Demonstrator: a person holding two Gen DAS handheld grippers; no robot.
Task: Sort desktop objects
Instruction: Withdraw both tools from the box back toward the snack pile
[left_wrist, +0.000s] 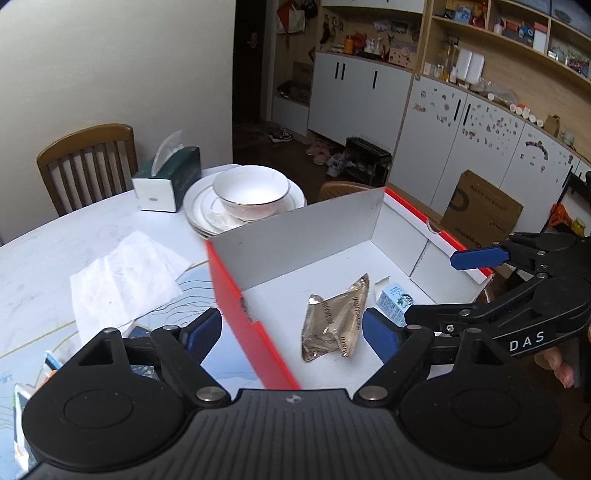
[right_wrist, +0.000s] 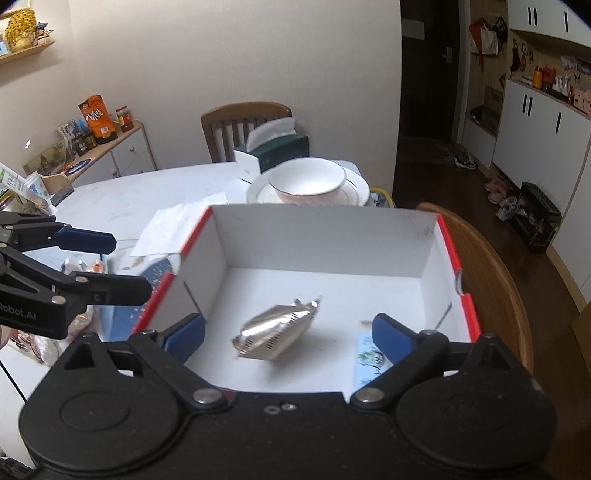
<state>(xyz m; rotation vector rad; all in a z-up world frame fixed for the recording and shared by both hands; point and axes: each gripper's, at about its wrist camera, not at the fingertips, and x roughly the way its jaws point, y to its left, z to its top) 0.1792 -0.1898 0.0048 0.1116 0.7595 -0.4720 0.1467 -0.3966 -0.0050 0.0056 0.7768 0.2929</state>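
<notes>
- Silver foil packet (right_wrist: 279, 328) is lying loose on the floor of the red-edged box (right_wrist: 325, 232), beside a small blue-printed carton (left_wrist: 394, 300).
- Right gripper (right_wrist: 288, 338) and left gripper (left_wrist: 291, 334) are hovering over it, jaws apart, gripping nothing.
- Tissue sheet (left_wrist: 125, 277) and small packets at the table edge (right_wrist: 79, 271) are seemingly awaiting sorting; bowl (left_wrist: 251, 192) and tissue box (left_wrist: 166, 179) are sitting beyond.

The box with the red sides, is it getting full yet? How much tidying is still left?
Not full. The box holds a silver foil packet and a small blue carton. Both the left gripper and right gripper are open and empty. Still out on the table: a paper napkin and some small packets.
</notes>
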